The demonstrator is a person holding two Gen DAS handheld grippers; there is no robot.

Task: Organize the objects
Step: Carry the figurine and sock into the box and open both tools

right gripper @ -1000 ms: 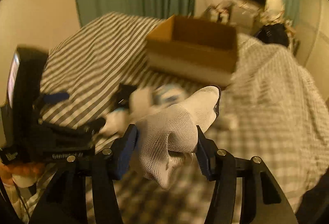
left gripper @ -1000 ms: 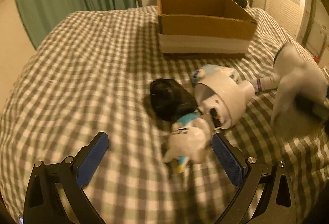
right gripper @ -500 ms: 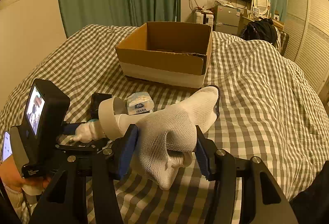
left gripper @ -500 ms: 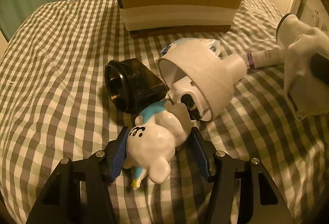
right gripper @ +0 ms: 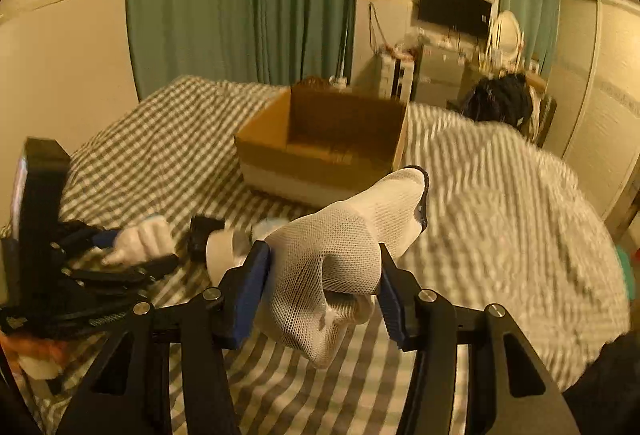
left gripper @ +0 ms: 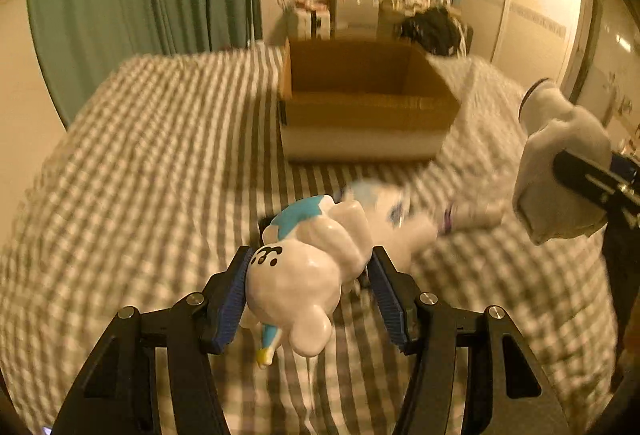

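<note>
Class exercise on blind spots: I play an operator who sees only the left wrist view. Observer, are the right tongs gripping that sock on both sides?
Observer: Yes. In the right wrist view both pads of the right tongs press the white sock.
Operator: What is hidden behind the toy?
Observer: A black cup lies on the bed, right beside a white roll.
Operator: Anything in the box?
Observer: The part of its floor that shows looks bare.
</note>
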